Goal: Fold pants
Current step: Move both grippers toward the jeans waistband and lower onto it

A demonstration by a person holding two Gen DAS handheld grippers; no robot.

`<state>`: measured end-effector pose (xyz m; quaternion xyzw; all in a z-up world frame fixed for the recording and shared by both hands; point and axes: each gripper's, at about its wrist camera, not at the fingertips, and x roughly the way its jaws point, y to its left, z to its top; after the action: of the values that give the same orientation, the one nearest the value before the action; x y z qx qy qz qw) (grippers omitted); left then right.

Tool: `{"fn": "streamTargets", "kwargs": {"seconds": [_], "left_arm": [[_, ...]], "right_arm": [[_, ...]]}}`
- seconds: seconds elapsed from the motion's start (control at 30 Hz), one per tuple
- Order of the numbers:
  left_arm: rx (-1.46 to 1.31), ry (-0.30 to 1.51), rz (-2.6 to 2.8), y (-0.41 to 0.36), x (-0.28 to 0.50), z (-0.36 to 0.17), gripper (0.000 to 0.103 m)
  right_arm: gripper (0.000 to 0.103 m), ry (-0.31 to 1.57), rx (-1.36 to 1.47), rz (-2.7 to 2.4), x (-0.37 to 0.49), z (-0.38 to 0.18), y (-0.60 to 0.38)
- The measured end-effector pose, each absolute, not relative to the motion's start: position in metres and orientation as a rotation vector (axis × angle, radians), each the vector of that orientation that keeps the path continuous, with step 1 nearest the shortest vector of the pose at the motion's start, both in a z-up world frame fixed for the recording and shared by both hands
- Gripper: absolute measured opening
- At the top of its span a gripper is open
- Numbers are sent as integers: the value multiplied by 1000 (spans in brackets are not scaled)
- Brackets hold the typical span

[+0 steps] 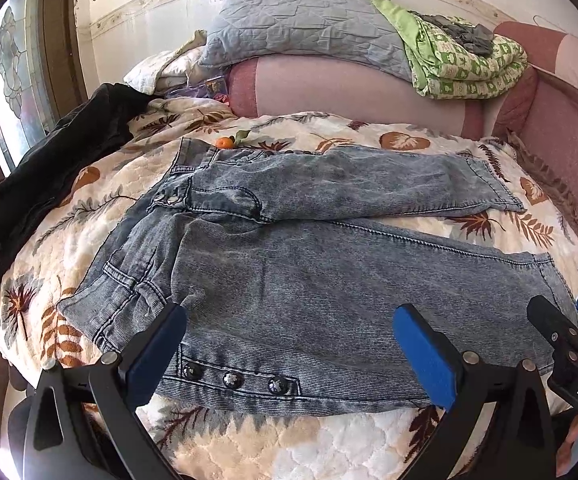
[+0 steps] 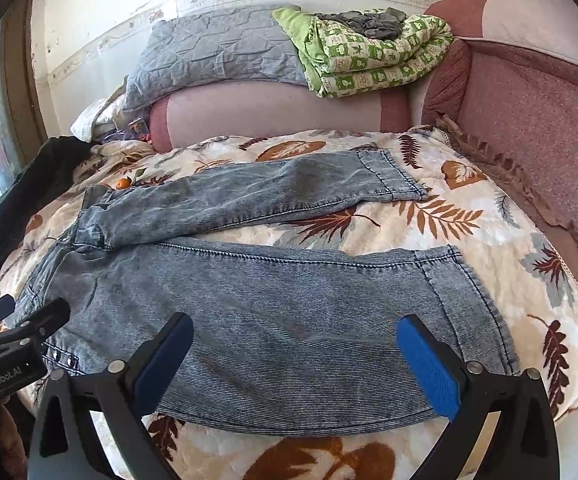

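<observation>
A bed covered by a leaf-print blanket (image 1: 273, 452) fills both views. The jeans (image 1: 289, 280) lie flat across it, waistband toward nine o'clock, legs spread apart toward three o'clock. The left gripper (image 1: 289, 356) hangs spread wide over the near hip edge; the right gripper (image 2: 295, 360) is likewise wide over the near leg. Bare blanket lies at six o'clock. A dark garment (image 1: 49, 184) lies at ten o'clock, pillows (image 1: 301, 28) at twelve.

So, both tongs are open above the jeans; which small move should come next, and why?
Probably lower both open tongs, left and right, onto the near edge of the faded grey-blue denim jeans and close. The legs lie spread apart and flat, nothing gripped.
</observation>
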<state>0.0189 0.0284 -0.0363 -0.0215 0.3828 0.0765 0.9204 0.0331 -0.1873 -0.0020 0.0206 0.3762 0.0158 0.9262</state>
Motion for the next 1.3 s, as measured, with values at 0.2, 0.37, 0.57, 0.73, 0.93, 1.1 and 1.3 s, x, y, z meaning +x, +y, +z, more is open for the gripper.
{"fn": "streamTargets", "kwargs": {"seconds": [0.2,0.37,0.57,0.73,0.93,1.1,1.3], "left_arm": [[-47,790,157,29,20,-36,103],[-49,793,157,29,20,-37,103],[-51,796,154,30,20,-38,103],[-52,799,154,30,21,-39,103],[-55,801,152,31,20,-39,103],[-56,806,151,31,21,-42,103],[-61,813,156,33,23,-45,103]], "right_arm": [[103,771,41,32,33,-2,-187],[103,771,42,33,33,-2,-187],[103,771,41,33,33,-2,-187],[103,771,42,33,33,-3,-186],[103,771,40,33,33,-3,-186],[103,772,41,33,33,-3,-186],[103,772,39,33,34,-3,-187]]}}
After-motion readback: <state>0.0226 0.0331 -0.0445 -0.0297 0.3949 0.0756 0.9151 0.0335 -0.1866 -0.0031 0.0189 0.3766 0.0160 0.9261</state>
